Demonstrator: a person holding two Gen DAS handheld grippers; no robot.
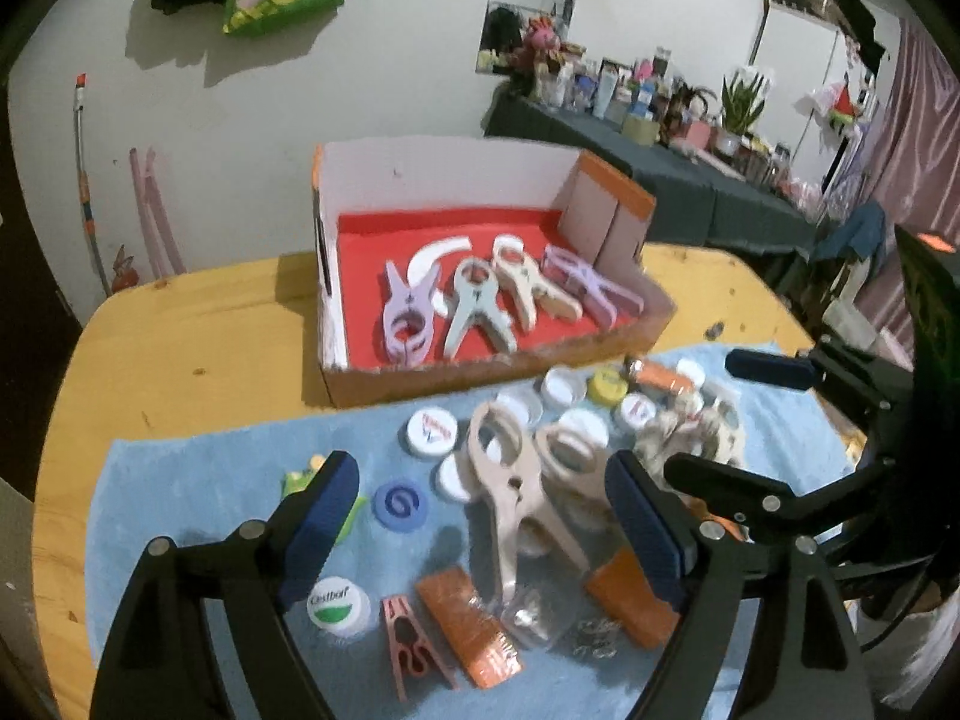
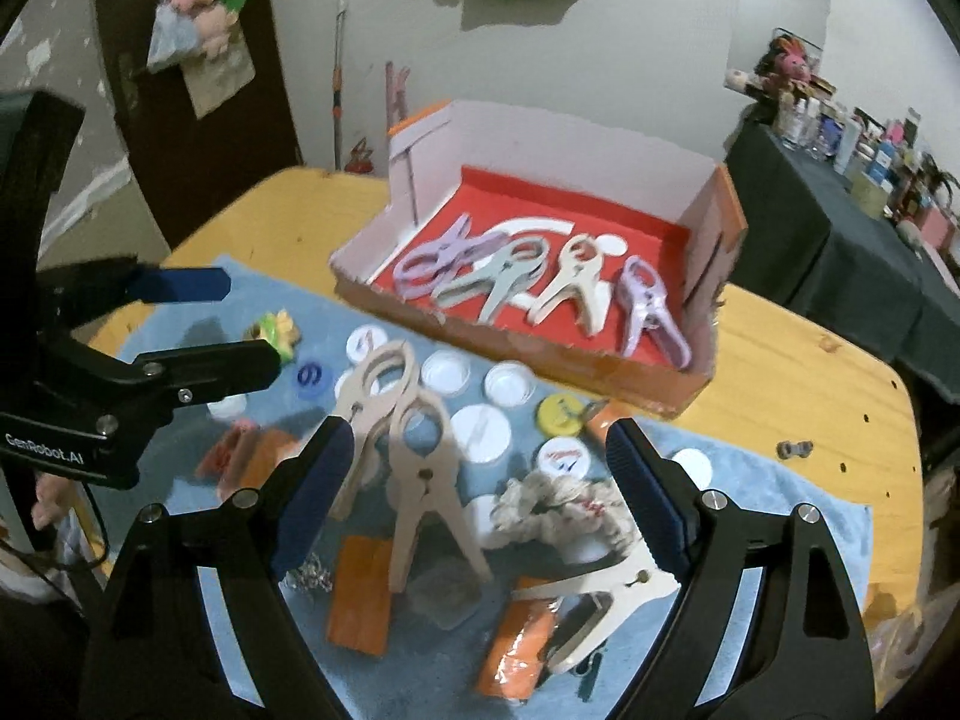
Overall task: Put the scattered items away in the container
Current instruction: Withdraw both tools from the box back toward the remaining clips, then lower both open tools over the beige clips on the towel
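Both tongs hang wide open over the clutter, gripping nothing. The left tongs (image 1: 483,516) frame a beige clip (image 1: 510,480) lying on the blue towel (image 1: 198,480), and the right tongs (image 2: 480,492) frame its neighbour, a second beige clip (image 2: 420,480), whose tip overlaps the first. The cardboard box (image 1: 480,375) sits just behind the towel on the yellow tabletop (image 1: 180,324), open-topped, with four clips (image 1: 480,306) already lying on its red floor. Still scattered on the towel are bottle caps (image 2: 480,432), orange sachets (image 1: 468,630), a knotted rope (image 2: 552,510), a small pink clip (image 1: 408,642), a clear packet (image 1: 528,606) and another beige clip (image 2: 600,600) near the right tongs' own fingers. The main risk is the crowding: the two beige clips cross each other, so closing on one will likely drag or flip the other, and caps lying beneath them could skid off the towel. With both tongs reaching into the same patch, they could also knock together. A clip grasped across its rounded handles may spring open or twist out on the way to the box, whose low torn front wall could catch a clip carried low.
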